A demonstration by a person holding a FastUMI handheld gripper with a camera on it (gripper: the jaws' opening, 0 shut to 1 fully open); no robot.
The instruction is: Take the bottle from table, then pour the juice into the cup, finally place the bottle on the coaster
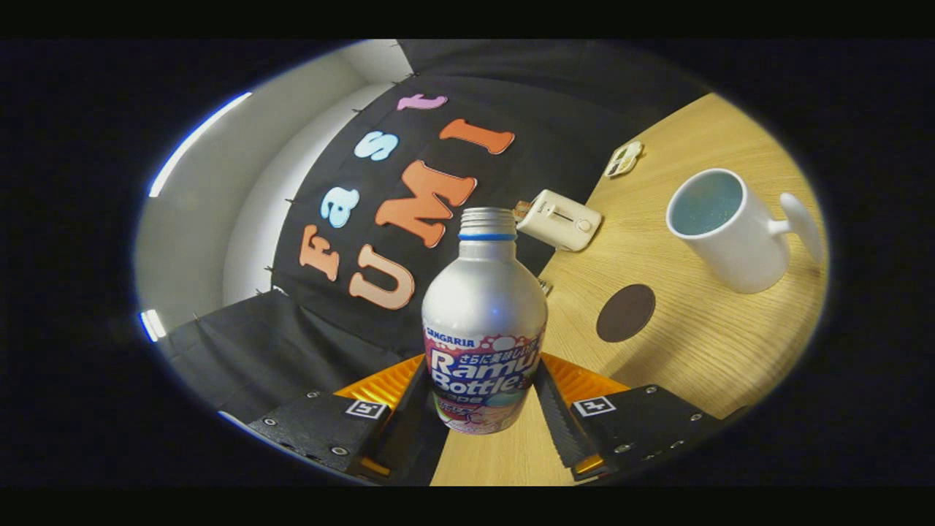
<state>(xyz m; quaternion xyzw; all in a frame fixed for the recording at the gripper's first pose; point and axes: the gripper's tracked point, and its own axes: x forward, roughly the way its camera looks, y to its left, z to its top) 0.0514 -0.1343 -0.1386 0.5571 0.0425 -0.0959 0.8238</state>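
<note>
Holding the bottle between its two fingers, the hand-held gripper presses on the lower labelled part from both sides, so the take step looks done or nearly so; whether the base has left the table I cannot tell. The view is tilted, the table slanting away beside the bottle. By my judgement the pour comes next: it calls for carrying the bottle across to the cup and tipping its neck over the rim.

The bottle is silver metal with a rounded shoulder, a blue ring under a bare threaded neck with no cap, and a bright printed label around its body. Just beyond the bottle lies the dark round coaster, flat on the table. Farther from the bottle stands the white cup, its handle turned away from the bottle. A cream toaster-like box sits behind the bottle at the table's far edge.
</note>
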